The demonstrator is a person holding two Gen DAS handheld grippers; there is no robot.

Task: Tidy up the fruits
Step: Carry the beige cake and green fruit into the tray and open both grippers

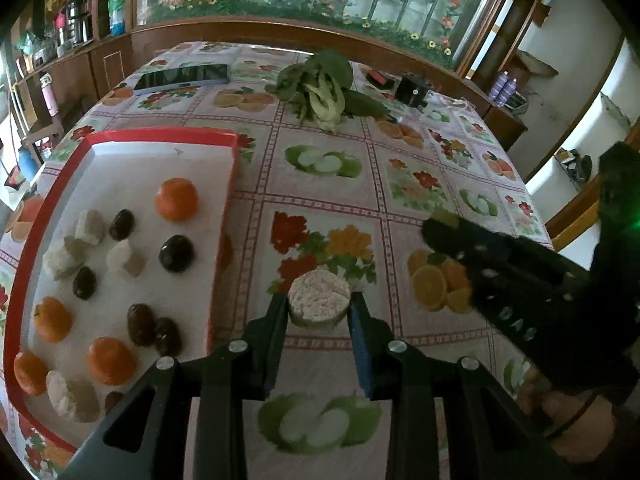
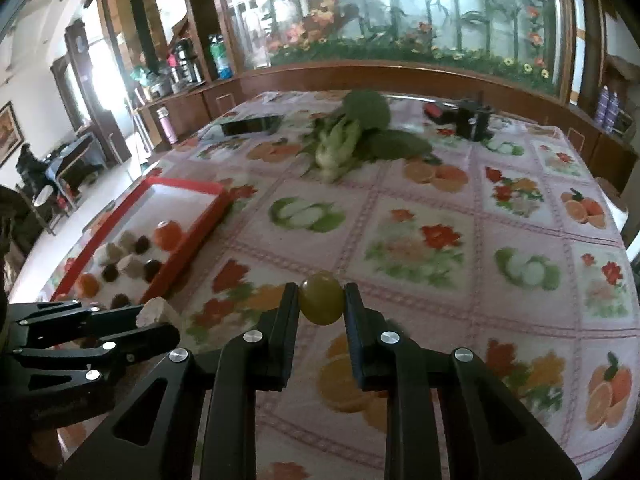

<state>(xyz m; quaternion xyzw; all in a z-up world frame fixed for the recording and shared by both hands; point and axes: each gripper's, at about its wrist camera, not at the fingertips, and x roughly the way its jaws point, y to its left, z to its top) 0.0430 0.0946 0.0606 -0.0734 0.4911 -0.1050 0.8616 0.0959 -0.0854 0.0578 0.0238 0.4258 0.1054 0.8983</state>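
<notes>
Both grippers carry fruit toward the red tray [image 1: 120, 136]: left gripper [image 1: 319, 310] pinching a pale sugarcane chunk [image 1: 319, 299], right gripper [image 2: 321, 300] clamping a green grape [image 2: 322, 298] above the tablecloth [image 2: 420, 208]

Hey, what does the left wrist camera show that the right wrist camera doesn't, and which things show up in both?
Only the left wrist view shows the near end of the red-rimmed white tray, with four oranges in all, and the pale cut cylinder's rough end face between the left tongs.

Only the right wrist view shows the round green fruit gripped in the right tongs, and the room to the left.

Both show the tray, the leafy green vegetable, the flat dark phone and the fruit-patterned tablecloth.
</notes>
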